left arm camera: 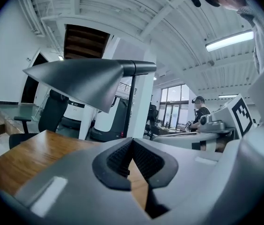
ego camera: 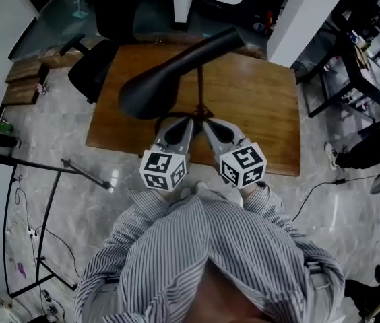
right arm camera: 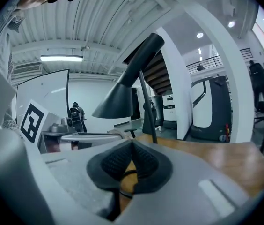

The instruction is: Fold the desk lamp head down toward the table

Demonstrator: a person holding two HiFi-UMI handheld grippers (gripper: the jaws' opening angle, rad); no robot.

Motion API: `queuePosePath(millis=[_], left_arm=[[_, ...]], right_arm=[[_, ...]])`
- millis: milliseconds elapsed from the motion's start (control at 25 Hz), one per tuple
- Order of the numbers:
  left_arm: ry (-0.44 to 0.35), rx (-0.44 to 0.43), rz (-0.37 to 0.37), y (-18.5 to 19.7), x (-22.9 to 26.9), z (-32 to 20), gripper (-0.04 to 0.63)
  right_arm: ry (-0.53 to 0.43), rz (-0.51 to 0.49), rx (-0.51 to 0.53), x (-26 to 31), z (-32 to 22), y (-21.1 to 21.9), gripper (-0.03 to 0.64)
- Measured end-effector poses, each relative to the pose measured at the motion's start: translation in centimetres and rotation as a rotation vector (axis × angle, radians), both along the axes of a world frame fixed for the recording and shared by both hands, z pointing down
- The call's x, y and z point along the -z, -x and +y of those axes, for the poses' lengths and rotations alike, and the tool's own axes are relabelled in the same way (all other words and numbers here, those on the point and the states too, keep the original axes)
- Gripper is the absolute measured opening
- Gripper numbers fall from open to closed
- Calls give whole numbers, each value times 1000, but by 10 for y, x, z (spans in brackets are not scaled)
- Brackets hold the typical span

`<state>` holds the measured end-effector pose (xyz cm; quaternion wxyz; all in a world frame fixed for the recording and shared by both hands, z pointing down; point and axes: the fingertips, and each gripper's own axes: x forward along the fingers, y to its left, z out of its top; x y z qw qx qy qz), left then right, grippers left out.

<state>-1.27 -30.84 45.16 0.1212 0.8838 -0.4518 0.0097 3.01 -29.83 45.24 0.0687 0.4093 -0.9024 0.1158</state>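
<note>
- On the wooden desk (ego camera: 257, 106) the black lamp stands upright. Its stem (ego camera: 200, 89) rises just beyond the two tools, and the cone-shaped lamp head (ego camera: 156, 89) hangs out high to the left, mouth tilted down but well clear of the wood.
- The left hand-held gripper (ego camera: 190, 121) and the right hand-held gripper (ego camera: 207, 121) lie side by side at the near edge, tips close to the foot of the stem. Each has its jaws pressed together with nothing between them.
- Neither tool has hold of the lamp, so to my eye a shove on that smooth cone with closed tips could simply skid off.
- Pressing the head down without steadying the foot might tip the whole lamp to the left, where the head overhangs, or slide it across the polished top.
- A dark cord (right arm camera: 121, 189) loops on the wood right under the right tool's jaws. It looks likely to snag or drag if that tool moves forward.
- The two tools crowd each other by the stem, leaving little room to spread the jaws there.
- Round about are a black office chair (ego camera: 99, 66) at the far left corner, a metal stand (ego camera: 48, 173) on the floor and a seated person's legs (ego camera: 368, 152) to the right.
- None of these blocks the lamp, and bare wood lies under the head.
</note>
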Motion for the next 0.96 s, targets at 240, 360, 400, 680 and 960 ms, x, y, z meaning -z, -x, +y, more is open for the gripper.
queuePosePath(millis=[240, 360, 400, 680, 960], left_arm=[[-5, -29, 14, -5, 1, 1, 6], [-8, -35, 15, -6, 2, -1, 5], [-11, -40, 11, -6, 1, -1, 5], [-15, -47, 9, -5, 4, -2, 5], [-14, -46, 16, -5, 2, -6, 5]], right_arm=[[32, -2, 1, -8, 3, 8, 0], [34, 3, 6, -9, 2, 9, 0], [38, 3, 6, -11, 2, 10, 1], [50, -4, 7, -14, -1, 11, 0], [49, -20, 12, -16, -7, 9, 0]])
